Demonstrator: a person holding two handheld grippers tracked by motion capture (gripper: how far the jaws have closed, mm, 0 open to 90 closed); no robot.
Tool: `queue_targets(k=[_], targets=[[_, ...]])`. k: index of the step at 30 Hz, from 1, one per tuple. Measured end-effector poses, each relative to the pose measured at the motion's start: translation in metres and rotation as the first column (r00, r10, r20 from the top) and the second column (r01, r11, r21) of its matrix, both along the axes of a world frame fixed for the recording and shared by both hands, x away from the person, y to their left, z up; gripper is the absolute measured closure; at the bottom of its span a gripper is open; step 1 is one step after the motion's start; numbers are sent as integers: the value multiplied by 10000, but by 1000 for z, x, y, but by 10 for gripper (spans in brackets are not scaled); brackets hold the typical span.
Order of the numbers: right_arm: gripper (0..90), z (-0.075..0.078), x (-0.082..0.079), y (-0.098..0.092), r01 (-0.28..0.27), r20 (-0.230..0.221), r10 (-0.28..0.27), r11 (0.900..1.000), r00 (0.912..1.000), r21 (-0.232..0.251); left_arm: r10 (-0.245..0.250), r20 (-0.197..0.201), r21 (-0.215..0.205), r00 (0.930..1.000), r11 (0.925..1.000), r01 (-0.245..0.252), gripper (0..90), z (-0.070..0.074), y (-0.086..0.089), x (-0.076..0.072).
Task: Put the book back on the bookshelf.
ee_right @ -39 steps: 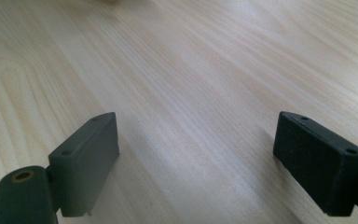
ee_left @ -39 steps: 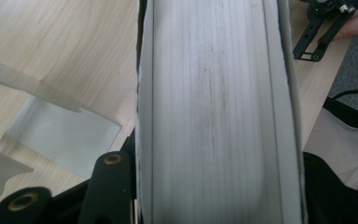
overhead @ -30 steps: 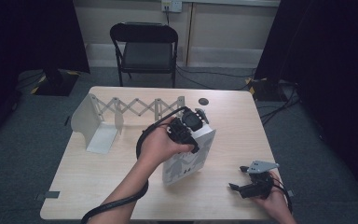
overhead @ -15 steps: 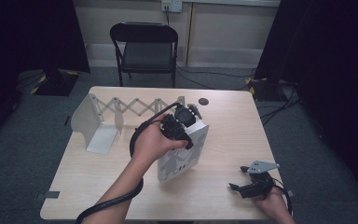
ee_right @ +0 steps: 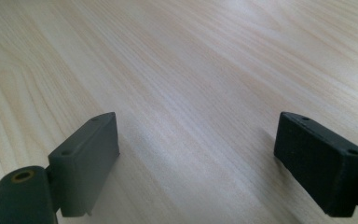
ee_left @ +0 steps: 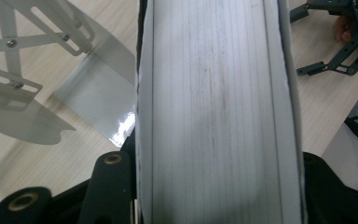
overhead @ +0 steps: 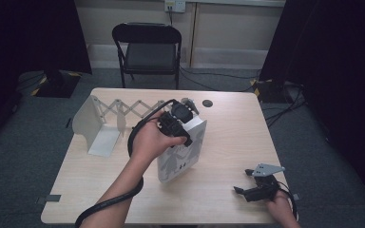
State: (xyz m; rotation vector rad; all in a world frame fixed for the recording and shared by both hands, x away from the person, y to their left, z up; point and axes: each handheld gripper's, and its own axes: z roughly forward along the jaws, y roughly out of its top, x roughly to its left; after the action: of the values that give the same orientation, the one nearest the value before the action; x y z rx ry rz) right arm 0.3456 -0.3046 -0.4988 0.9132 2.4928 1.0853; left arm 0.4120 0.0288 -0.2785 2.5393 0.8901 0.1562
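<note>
A thick white book (overhead: 182, 159) stands upright near the middle of the wooden table (overhead: 233, 137). My left gripper (overhead: 179, 122) comes down on its top edge and is shut on it. In the left gripper view the page edges of the book (ee_left: 214, 107) fill the space between the two black jaws of my left gripper (ee_left: 214, 186). To the left stands a grey metal expanding book rack (overhead: 102, 121), whose scissor arms and end plate (ee_left: 32, 84) lie just beside the book. My right gripper (overhead: 244, 182) rests at the table's front right, open, and between the jaws of my right gripper (ee_right: 209, 158) I see bare wood.
A black folding chair (overhead: 147, 47) stands behind the table. A small dark round disc (overhead: 207, 103) lies near the far edge. A thick black cable (overhead: 109, 202) trails from the left gripper along the forearm. The right gripper (ee_left: 335, 42) is seen beyond the book.
The left hand has carried the book a little to the left, toward the rack. The right gripper has stayed where it was.
</note>
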Motion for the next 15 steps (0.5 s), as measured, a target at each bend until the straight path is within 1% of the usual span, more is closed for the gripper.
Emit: queue_targets(k=[1, 6, 9, 10, 15], targets=[[134, 0, 0, 0, 0, 0, 0, 10000, 10000, 0, 0, 0, 0, 10000, 10000, 0, 532, 0, 0, 0], [133, 0, 0, 0, 1, -1, -1, 10000, 10000, -2, 305, -24, 72, 9995, 9995, -305, 532, 2, 7, 2], [133, 0, 0, 0, -4, 0, 4, 10000, 10000, -6, 356, -39, 89, 9994, 9993, -356, 532, 2, 10, 3], [133, 0, 0, 0, -5, 0, 5, 10000, 10000, -6, 516, -49, 48, 9987, 9987, -515, 532, 2, 12, 3], [133, 0, 0, 0, 2, -2, -2, 10000, 10000, 0, 740, -38, 28, 9972, 9973, -740, 532, 3, 17, 3]])
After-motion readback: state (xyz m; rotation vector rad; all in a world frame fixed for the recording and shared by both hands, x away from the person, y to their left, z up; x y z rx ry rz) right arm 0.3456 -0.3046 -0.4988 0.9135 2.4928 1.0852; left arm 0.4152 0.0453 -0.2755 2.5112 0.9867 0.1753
